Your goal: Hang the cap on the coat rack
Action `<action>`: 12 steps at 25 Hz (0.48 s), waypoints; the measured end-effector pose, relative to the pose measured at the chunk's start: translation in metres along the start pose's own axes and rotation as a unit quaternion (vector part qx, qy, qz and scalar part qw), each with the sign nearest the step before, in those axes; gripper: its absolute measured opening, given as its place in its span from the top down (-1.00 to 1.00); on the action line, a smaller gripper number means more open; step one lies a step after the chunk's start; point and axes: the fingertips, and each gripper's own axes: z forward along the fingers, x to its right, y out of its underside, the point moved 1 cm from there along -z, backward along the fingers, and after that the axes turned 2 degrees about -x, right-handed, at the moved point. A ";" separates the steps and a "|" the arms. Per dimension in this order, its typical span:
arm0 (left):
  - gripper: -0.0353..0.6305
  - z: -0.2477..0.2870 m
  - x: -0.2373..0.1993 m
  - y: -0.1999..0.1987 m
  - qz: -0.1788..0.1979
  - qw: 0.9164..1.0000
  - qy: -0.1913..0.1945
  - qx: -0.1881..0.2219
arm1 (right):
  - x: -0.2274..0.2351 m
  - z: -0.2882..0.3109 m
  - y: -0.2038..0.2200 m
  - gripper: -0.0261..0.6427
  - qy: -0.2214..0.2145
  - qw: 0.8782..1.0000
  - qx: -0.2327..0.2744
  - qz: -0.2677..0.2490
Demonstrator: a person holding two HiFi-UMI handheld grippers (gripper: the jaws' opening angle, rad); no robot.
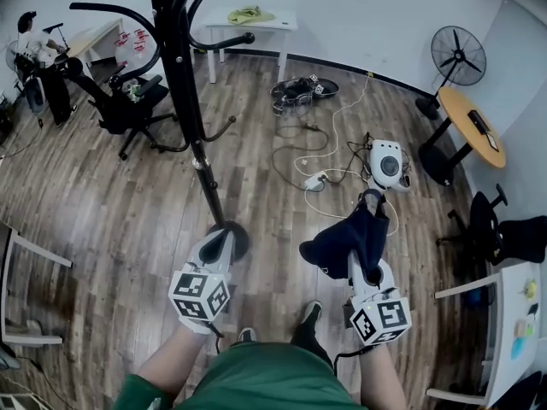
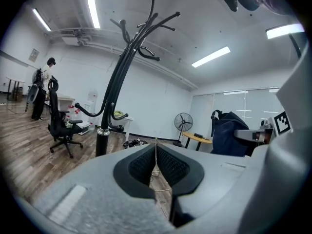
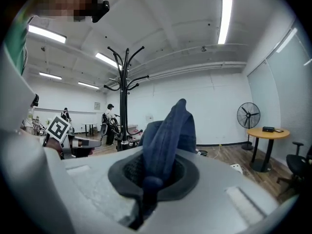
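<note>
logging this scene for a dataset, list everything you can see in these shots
coat rack: 1, black, standing ahead of the left tool
cap: 1, dark blue, hanging from the right tool
fan: 1, black, at the back right
round table: 1, orange top, next to the fan
office chair: 2, black, one left of the coat rack, one at the right edge
white table: 1, at the back behind the coat rack
cables: a tangle, white and dark, on the floor
bystander: 1, white top, far left corner
left tool: 1, grey, shut, empty
right tool: 1, grey, shut on the cap
</note>
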 end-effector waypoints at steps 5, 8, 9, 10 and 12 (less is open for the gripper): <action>0.85 0.021 -0.002 -0.016 0.002 0.998 -0.066 0.021 | 0.031 0.044 -0.013 0.89 -0.065 0.998 0.014 -0.008; 0.85 0.039 0.014 -0.026 0.002 0.995 -0.096 0.031 | 0.057 0.066 -0.021 0.89 -0.108 0.994 0.015 -0.010; 0.85 0.046 0.022 -0.030 0.005 0.994 -0.106 0.035 | 0.067 0.073 -0.024 0.89 -0.124 0.992 0.016 -0.011; 0.85 0.054 0.030 -0.034 0.007 0.992 -0.116 0.039 | 0.078 0.081 -0.027 0.89 -0.140 0.990 0.018 -0.012; 0.85 0.070 0.045 -0.039 0.009 0.989 -0.138 0.044 | 0.101 0.098 -0.033 0.89 -0.170 0.985 0.020 -0.011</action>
